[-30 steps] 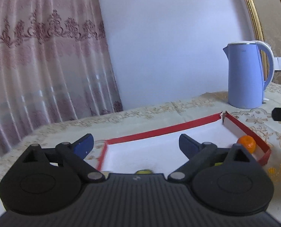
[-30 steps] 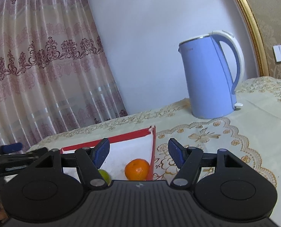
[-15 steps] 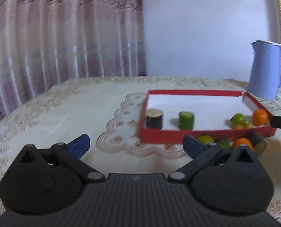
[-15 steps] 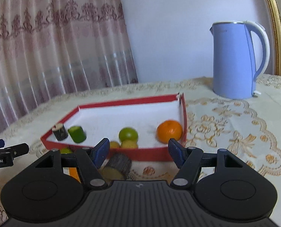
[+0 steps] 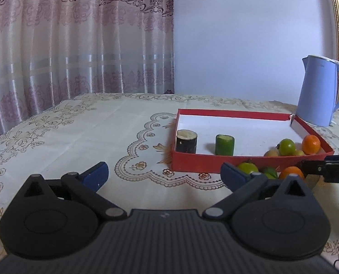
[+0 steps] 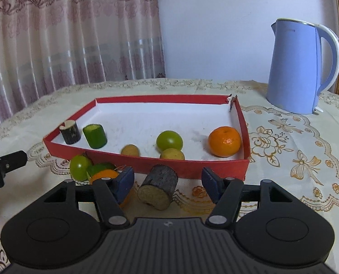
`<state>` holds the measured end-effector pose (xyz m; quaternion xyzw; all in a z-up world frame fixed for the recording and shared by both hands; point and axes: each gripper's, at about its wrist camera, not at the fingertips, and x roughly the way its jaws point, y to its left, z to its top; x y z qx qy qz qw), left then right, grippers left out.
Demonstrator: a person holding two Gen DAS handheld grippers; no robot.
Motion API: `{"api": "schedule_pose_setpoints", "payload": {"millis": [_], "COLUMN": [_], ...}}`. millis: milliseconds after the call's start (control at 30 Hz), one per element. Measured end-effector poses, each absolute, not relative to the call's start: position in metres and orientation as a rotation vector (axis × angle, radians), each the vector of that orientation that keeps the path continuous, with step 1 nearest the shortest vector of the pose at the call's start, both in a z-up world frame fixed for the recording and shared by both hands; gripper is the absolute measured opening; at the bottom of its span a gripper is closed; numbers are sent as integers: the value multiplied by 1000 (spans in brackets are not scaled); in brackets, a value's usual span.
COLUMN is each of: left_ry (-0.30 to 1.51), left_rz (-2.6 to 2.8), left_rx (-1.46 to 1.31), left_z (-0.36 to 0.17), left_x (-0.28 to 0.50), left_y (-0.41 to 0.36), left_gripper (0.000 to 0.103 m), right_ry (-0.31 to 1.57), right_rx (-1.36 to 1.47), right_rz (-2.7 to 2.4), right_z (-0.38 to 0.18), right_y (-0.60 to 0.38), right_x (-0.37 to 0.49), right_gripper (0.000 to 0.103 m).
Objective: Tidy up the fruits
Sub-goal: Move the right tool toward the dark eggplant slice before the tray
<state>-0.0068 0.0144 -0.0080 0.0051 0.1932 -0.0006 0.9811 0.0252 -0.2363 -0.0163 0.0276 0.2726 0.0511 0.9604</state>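
Both views have swung from the wall and kettle down onto the table, so the whole red tray (image 6: 146,162) now fills mid-frame. The right gripper (image 6: 168,180) has just been closing a little; the dark log-like piece (image 6: 159,186) lies between its jaws at lower centre, untouched by the pads. The left gripper (image 5: 163,174) stands wide and empty over bare tablecloth (image 5: 89,137).

About half seems sorted: two cut pieces, green and yellow fruits and a tangerine (image 6: 224,141) lie inside; a green fruit (image 6: 79,167), more citrus and that piece remain outside. Only the right view shows that piece whole.
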Motion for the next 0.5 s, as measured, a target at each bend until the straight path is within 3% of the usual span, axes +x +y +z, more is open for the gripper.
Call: {"api": "schedule_pose_setpoints", "payload": {"millis": [500], "left_ry": [400], "left_rz": [-17], "left_rx": [15], "left_z": [-9], "left_x": [-5], "left_y": [14], "left_gripper": [103], "right_ry": [641], "right_rx": [42], "right_rz": [68], "right_z": [-24], "right_y": [-221], "right_x": [45], "right_gripper": [48]}}
